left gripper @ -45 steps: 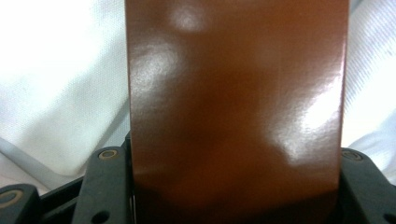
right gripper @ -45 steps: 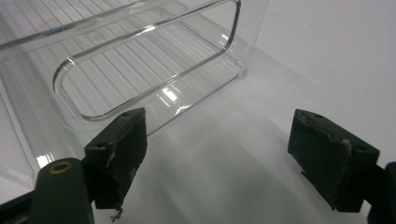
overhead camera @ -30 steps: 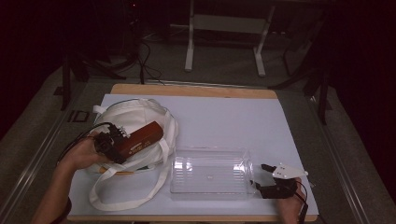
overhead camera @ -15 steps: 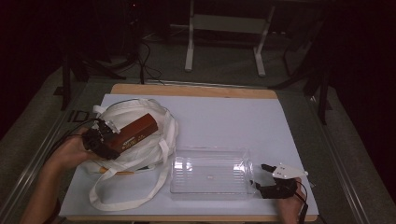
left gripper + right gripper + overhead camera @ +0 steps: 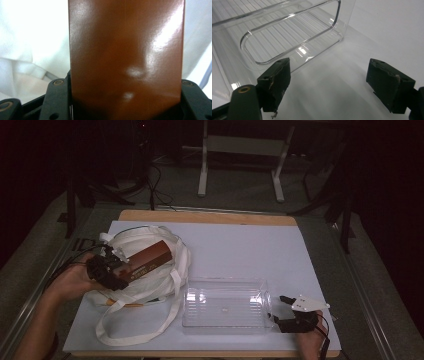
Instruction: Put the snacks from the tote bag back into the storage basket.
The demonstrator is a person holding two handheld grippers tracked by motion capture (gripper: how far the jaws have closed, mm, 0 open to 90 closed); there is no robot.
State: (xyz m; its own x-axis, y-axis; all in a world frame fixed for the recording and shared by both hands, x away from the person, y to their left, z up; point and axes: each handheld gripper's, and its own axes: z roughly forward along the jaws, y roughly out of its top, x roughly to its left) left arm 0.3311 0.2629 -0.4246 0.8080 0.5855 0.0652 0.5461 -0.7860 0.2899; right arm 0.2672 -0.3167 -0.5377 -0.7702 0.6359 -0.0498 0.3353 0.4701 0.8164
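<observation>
Since a second ago, when it sat nearer the clear bin (image 5: pixel 225 309), the left gripper (image 5: pixel 111 268) has drawn the brown box (image 5: pixel 148 260) back toward the tabletop's (image 5: pixel 240 245) left edge, over the white bag (image 5: pixel 150 285); the box looks freed for transfer. Left gripper view: fingers clamp the box's end. Right gripper view: the right gripper (image 5: pixel 327 85) rests beside the bin, fingers wide apart, empty.

Black jaws (image 5: pixel 332 85) (brass-ringed screws)
</observation>
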